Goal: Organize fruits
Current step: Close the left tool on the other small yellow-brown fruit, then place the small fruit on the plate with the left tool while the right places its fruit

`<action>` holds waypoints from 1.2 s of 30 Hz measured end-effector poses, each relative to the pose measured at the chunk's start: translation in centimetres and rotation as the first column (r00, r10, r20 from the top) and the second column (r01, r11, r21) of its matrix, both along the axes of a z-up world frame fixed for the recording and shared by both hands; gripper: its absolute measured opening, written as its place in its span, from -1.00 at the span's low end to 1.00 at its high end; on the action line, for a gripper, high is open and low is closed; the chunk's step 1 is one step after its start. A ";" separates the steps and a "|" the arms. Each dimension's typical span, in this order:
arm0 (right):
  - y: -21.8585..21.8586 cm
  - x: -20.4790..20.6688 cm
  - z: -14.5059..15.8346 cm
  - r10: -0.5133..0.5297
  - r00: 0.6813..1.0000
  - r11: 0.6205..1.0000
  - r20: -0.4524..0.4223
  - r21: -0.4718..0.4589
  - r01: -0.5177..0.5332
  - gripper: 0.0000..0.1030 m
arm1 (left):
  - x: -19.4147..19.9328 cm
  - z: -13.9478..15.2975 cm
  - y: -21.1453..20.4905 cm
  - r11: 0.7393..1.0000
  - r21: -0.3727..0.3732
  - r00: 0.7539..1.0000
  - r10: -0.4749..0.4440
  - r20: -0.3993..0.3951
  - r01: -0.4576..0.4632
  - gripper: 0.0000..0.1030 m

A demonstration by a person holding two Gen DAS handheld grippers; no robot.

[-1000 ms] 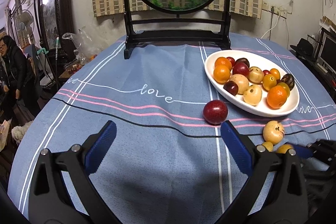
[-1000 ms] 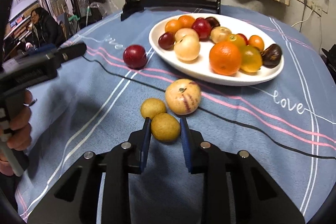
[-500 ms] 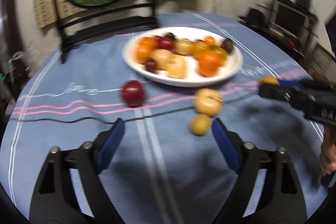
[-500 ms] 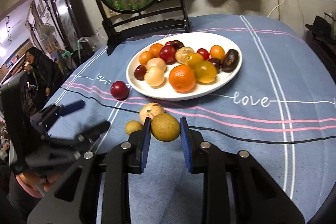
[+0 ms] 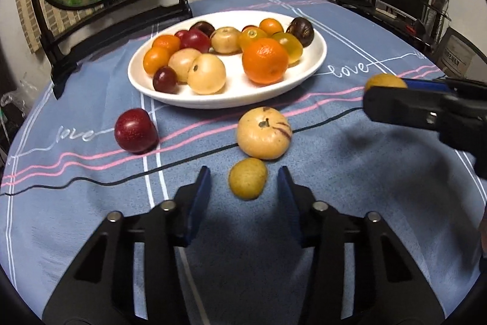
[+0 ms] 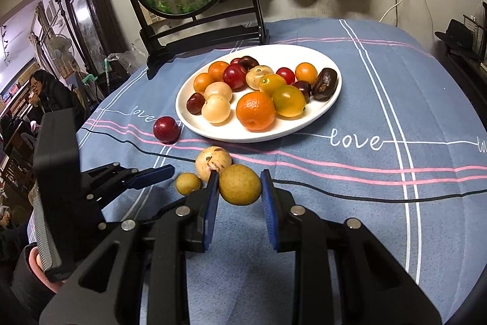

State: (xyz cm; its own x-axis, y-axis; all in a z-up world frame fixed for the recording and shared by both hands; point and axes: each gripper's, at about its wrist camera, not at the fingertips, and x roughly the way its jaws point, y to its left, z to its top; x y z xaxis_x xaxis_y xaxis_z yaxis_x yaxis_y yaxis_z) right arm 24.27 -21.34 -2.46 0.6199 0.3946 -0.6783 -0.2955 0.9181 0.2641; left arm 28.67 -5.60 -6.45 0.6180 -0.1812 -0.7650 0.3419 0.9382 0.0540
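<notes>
Step in hand: gathering the loose fruit onto the plate [image 5: 316,63].

Red plum [image 5: 135,130] lies alone toward the left of the surface, just off the plate's near-left rim. Untouched.

Left claw [image 5: 245,183] sits low with its jaws part open, straddling a small yellow fruit [image 5: 248,178]; gaps show on both sides, so no grip yet. Next move: close gently, then lift.

Pale apple-like fruit [image 5: 264,132] lies just beyond it, seemingly touching. It crowds a forward lift and may roll.

Right claw [image 6: 239,188] is clamped on a second yellow fruit [image 6: 240,184], apparently clear of the cloth. Needs carrying over the near rim to a free patch of plate, likely near the large orange [image 6: 255,111].
</notes>
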 end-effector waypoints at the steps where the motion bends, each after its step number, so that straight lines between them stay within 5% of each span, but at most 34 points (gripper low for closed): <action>1: 0.0 0.0 0.0 -0.001 1.000 1.000 0.000 0.001 0.001 -0.46 | 0.2 -0.2 0.0 1.000 -0.004 1.000 0.000 -0.014 0.000 -0.26; 8: 0.0 0.2 -0.2 -0.003 1.000 1.000 -0.006 -0.005 0.003 -0.46 | 0.7 -0.4 -0.3 1.000 -0.016 1.000 0.004 -0.027 -0.005 -0.27; 14: 0.0 0.3 -0.5 -0.006 1.000 1.000 -0.016 -0.012 0.006 -0.46 | 0.4 -0.4 -0.9 1.000 0.006 1.000 -0.015 -0.016 0.015 -0.48; 28: 0.1 0.6 -1.4 -0.014 0.999 0.999 -0.033 -0.036 0.013 -0.46 | -1.0 0.2 -0.4 1.000 -0.008 1.000 -0.006 0.003 0.006 -0.49; 36: 0.7 -0.3 -2.5 0.005 0.999 0.999 -0.041 -0.050 -0.008 -0.46 | -2.5 2.3 2.1 0.993 -0.104 0.998 0.058 0.031 -0.055 -0.49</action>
State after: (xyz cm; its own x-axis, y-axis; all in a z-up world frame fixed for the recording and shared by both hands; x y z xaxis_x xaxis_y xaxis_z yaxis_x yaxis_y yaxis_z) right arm 24.00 -20.62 -4.94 0.5887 0.3631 -0.7222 -0.2915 0.9287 0.2294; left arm 26.18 -3.45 -4.14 0.6549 -0.2224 -0.7223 0.2880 0.9570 -0.0335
